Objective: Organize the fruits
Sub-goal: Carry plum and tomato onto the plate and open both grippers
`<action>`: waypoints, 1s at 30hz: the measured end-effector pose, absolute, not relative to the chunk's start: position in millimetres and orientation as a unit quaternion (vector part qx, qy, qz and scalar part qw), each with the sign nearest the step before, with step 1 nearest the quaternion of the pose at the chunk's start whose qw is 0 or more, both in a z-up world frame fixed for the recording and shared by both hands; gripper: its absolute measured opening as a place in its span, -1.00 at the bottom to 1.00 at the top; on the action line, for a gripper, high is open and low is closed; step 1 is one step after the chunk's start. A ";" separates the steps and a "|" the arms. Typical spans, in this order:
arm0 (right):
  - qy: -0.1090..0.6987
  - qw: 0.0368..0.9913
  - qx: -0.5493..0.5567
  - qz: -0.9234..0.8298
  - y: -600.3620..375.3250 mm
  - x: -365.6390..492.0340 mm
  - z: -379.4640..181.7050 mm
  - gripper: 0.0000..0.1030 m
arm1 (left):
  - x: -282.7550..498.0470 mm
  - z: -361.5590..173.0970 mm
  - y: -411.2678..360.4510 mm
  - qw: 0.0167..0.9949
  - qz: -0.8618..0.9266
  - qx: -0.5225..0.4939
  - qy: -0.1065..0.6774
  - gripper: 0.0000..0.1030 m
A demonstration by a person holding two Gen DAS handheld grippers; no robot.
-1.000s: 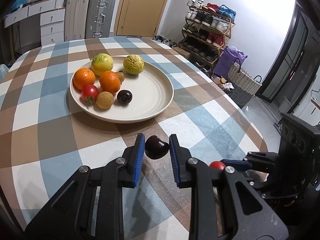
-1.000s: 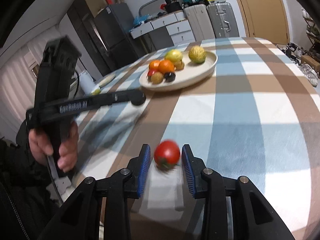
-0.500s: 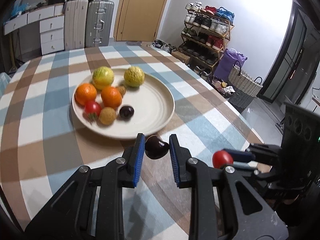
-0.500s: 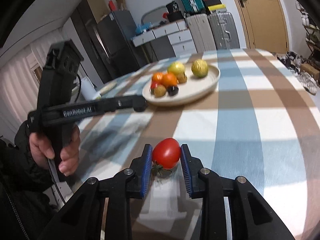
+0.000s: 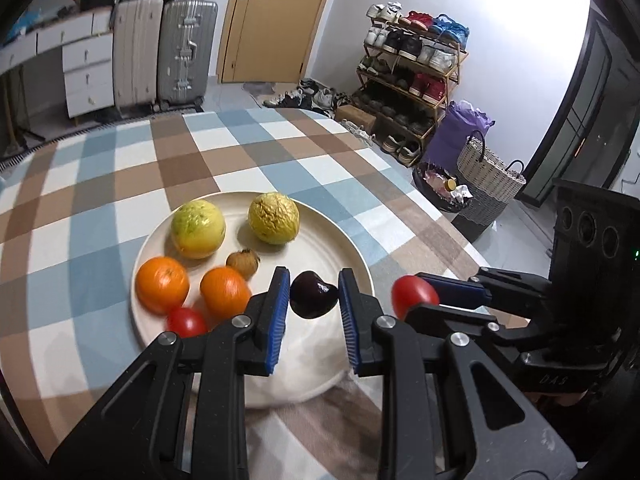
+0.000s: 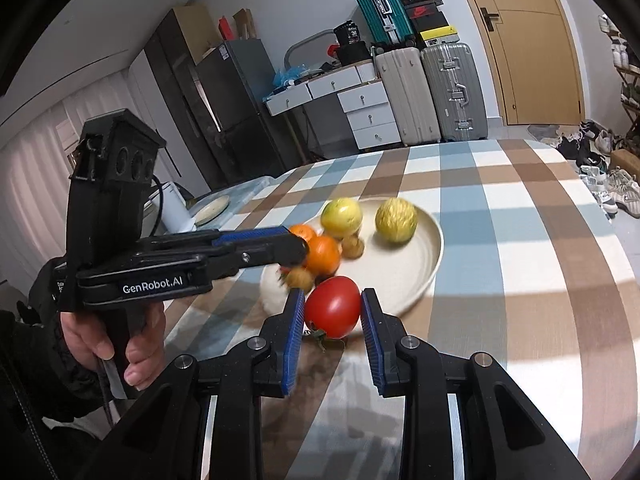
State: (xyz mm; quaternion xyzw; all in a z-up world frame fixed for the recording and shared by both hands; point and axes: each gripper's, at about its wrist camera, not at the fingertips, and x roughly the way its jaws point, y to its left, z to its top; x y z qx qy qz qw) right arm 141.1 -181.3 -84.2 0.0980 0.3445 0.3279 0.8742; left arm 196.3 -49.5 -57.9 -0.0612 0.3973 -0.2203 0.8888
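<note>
- The left gripper (image 5: 313, 295) was clenched on a dark purple fruit (image 5: 312, 294), with both blue pads (image 5: 278, 312) against its sides. The fruit was held in the air over the near part of the cream plate (image 5: 320, 248).
- The right gripper (image 6: 333, 309) was clenched on a red tomato (image 6: 333, 306), stem end down, held just above the near rim of the plate (image 6: 428, 256). In the left wrist view the same tomato (image 5: 412, 295) appeared between the right gripper's fingers, just beside the plate's right edge.
- The plate rested on a table covered with a blue, brown and white checked tablecloth (image 5: 200, 160).
- On the plate lay two oranges (image 5: 162, 285) (image 5: 225, 292), a small red tomato (image 5: 186, 322), a small brown fruit (image 5: 243, 263), a yellow-green round fruit (image 5: 198, 229) and a wrinkled yellow fruit (image 5: 274, 218). The two yellow fruits sat at the far side, apart from each other; the oranges sat at the left.
- The left gripper body (image 6: 168, 268) carried the white marking "GenRobot.AI" on its side, and the person's left hand (image 6: 116, 344) was wrapped around its handle.
- The right gripper body (image 5: 560, 368) showed faint embossed letters reading "DAS".
- Beyond the table stood two upright suitcases (image 5: 166, 52), a white drawer unit (image 5: 86, 68), a wooden door (image 5: 276, 20), a shoe rack (image 5: 412, 64), a purple bag (image 5: 460, 136) and a woven basket (image 5: 486, 172).
- A teal suitcase (image 6: 378, 2) lay atop the stack; a black box beside it bore the number "36".
</note>
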 end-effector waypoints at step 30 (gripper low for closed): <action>0.391 0.868 0.073 0.296 -161.3 221.1 -118.3 -0.06 | 271.1 -93.0 -62.8 0.866 -0.220 -0.066 0.444 -0.34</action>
